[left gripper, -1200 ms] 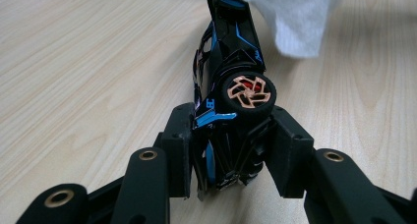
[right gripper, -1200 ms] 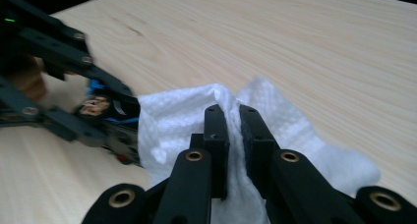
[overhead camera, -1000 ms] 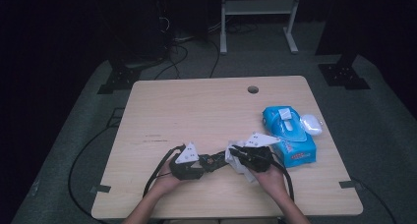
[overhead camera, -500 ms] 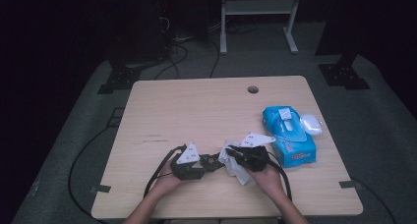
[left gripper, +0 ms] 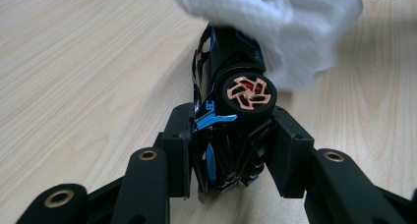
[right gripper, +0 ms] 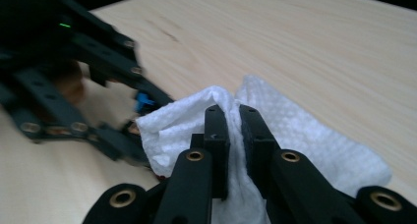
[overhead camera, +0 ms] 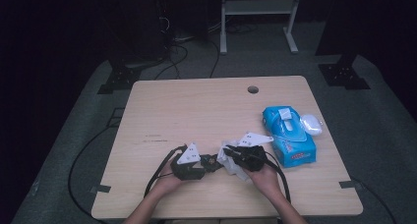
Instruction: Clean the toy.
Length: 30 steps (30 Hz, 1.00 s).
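Left gripper view: black toy car [left gripper: 231, 101] with blue trim and copper-spoked wheels, clamped by one end in the left gripper [left gripper: 231, 150], jaws pressed on its sides, held low over the bench [left gripper: 74, 62] near the middle of the near edge. Long axis running straight out from the jaws toward the right hand; front or rear outermost hard to tell. White wipe [left gripper: 275, 17] draped over the car's far end. Right gripper view: right gripper [right gripper: 233, 118] pinching that wipe, jaws nearly together with a fold of cloth between, the car just beyond. High view: both grippers meeting tip to tip, blue wipes packet [overhead camera: 287, 135] lying by the right edge with a small white object [overhead camera: 311, 124] beside it. Step in hand, by the look of it: wiping the car clean. Next move likely calls for dragging the wipe along the body while keeping the left clamp steady, perhaps rolling the car to reach other faces.
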Motion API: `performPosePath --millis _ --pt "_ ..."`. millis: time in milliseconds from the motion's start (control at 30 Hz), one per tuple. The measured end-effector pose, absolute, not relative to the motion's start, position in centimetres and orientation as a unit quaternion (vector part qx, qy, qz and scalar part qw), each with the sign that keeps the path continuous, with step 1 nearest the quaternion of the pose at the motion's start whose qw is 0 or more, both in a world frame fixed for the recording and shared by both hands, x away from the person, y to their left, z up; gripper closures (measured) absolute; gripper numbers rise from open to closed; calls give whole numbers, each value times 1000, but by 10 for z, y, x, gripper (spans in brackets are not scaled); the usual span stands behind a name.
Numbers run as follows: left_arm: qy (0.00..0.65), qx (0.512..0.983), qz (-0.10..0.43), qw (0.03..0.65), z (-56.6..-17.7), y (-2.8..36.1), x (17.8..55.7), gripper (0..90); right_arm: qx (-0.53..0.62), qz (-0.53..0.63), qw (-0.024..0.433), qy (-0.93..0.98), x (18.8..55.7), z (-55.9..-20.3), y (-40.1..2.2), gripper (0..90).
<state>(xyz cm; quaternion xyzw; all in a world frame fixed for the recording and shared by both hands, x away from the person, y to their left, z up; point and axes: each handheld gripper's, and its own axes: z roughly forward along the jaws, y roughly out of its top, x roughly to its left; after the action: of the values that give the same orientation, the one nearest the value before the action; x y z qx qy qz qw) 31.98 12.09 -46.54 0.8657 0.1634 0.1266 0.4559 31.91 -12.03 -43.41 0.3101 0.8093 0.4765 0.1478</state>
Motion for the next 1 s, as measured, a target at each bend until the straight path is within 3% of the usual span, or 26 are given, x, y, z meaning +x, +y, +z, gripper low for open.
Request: performPosePath --millis 167,700,1000 --pt "163 866 127 456 -465 121 320 581 295 467 160 818 318 -433 -115 827" --pt "163 866 123 457 -465 121 320 584 380 461 189 779 335 -429 -169 830" --pt "164 867 121 455 -464 120 321 584 280 497 123 812 316 -416 -98 830"
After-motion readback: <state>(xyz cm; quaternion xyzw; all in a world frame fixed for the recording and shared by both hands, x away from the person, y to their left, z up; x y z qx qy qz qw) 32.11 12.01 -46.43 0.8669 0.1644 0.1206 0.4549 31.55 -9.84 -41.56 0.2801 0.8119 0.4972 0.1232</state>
